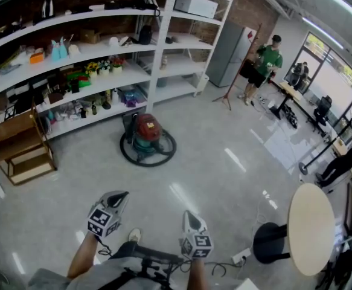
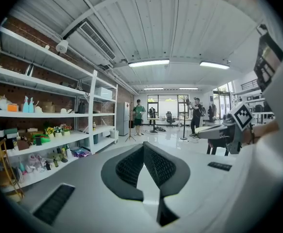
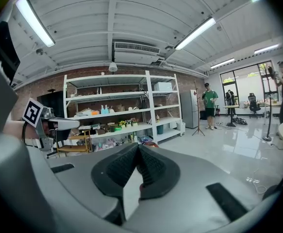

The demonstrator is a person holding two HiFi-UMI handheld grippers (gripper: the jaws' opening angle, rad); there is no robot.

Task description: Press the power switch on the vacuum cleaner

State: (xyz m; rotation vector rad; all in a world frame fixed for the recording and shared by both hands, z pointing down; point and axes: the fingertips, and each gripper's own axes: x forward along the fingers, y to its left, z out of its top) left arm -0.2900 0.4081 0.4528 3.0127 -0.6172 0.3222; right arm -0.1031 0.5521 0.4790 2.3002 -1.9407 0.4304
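We hold our left tool (image 1: 120, 196) and right tool (image 1: 189, 215) low, each with jaws together and empty. The red vacuum (image 1: 147, 130) sits well apart on the floor (image 1: 224, 162), near the shelves (image 1: 157, 53).

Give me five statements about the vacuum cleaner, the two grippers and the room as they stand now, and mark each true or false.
1. The red-and-teal canister vacuum cleaner stands on the floor in front of the white shelving. True.
2. The left gripper is pressing the vacuum's switch. False: it is held close to the person's body, well apart from the vacuum.
3. The left gripper and the right gripper both have their jaws together with nothing between them. True.
4. The black hose runs straight towards the round table. False: it lies coiled around the vacuum.
5. A person in a green shirt stands near the tall grey refrigerator. True.
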